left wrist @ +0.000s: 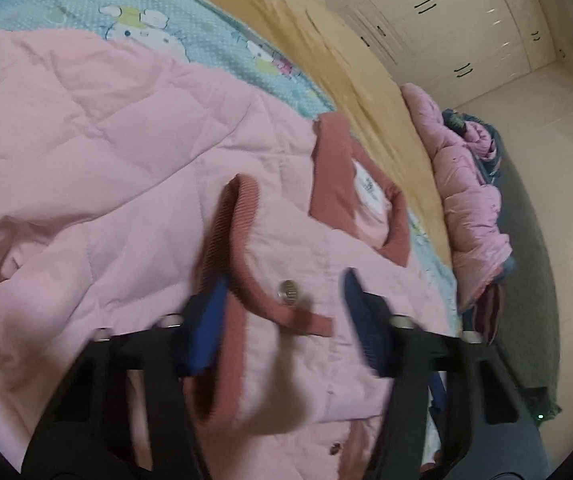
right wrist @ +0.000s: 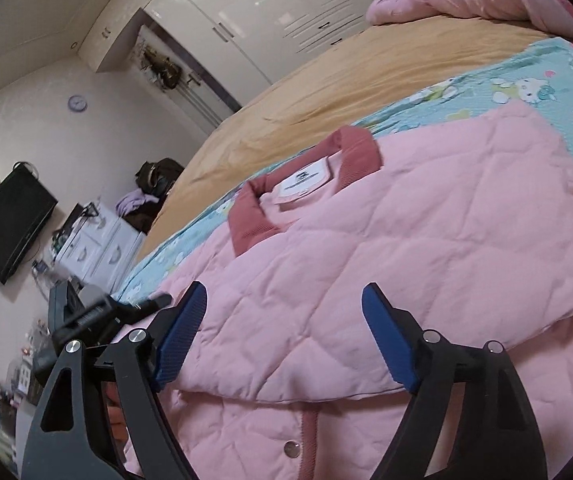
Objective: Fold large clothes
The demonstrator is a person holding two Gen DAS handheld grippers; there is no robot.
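A large pink quilted jacket (left wrist: 106,128) with a dark rose ribbed collar (left wrist: 338,168) lies on the bed; it also shows in the right wrist view (right wrist: 426,232). My left gripper (left wrist: 282,312) is open, its blue pads either side of the jacket's rose-trimmed front edge (left wrist: 242,256) and a metal snap (left wrist: 287,291). My right gripper (right wrist: 284,336) is open and empty, just above a folded part of the jacket, with the collar and white label (right wrist: 304,182) beyond it.
The bed has a teal cartoon-print sheet (left wrist: 206,28) and a tan blanket (right wrist: 326,92). A bunched pink quilt (left wrist: 470,200) lies at the bed's end. White wardrobes (right wrist: 254,12), a wall TV (right wrist: 6,224) and a cluttered dresser (right wrist: 98,240) stand beyond.
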